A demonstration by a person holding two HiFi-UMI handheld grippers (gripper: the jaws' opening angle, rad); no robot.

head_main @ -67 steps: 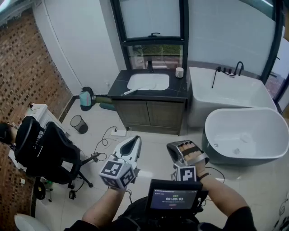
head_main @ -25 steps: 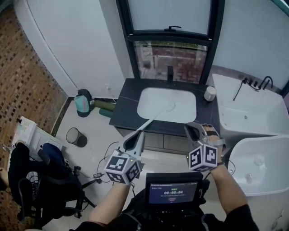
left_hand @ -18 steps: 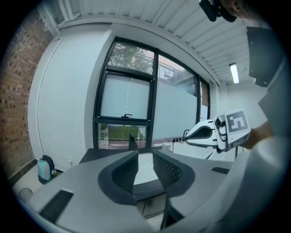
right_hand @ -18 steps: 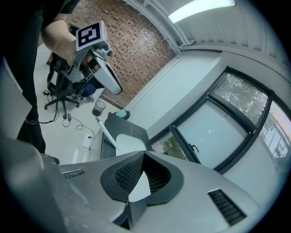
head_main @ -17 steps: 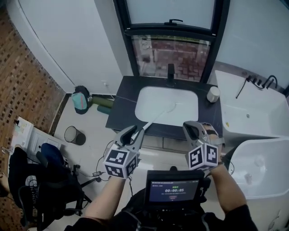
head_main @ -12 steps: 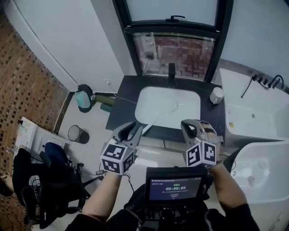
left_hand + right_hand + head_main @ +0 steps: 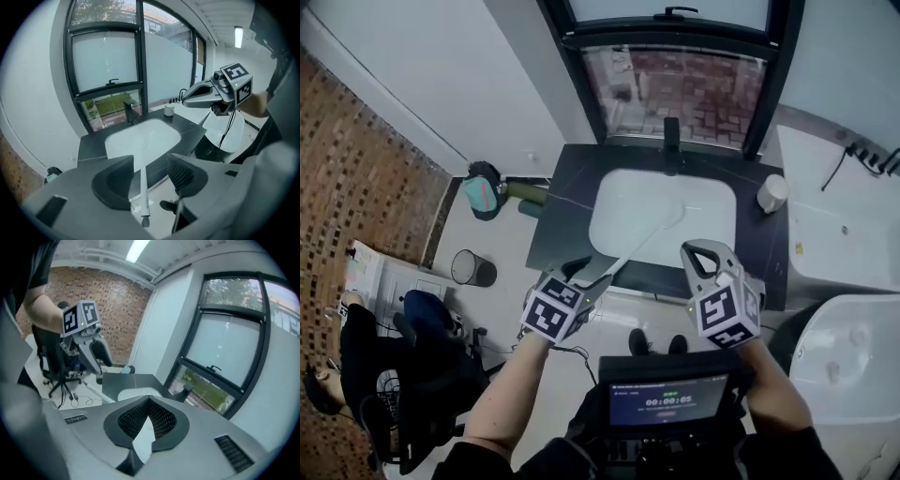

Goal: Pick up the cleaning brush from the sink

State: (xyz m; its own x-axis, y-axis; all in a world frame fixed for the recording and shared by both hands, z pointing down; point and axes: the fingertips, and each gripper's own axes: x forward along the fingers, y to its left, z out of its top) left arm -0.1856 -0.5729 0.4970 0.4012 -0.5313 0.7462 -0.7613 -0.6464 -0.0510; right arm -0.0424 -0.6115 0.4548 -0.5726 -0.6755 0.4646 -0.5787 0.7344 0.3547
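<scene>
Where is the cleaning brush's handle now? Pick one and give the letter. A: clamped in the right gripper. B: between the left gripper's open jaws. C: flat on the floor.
B: the left gripper view shows the brush handle running between the jaws of the left gripper, which have just been opening and do not press on it.

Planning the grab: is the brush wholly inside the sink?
No, partly out: the cleaning brush has its head in the sink, handle overhanging the counter edge.

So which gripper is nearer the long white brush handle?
Left. The left gripper, jaws just opened, straddles the free end of the long white brush handle; the right gripper sits to its right.
</scene>
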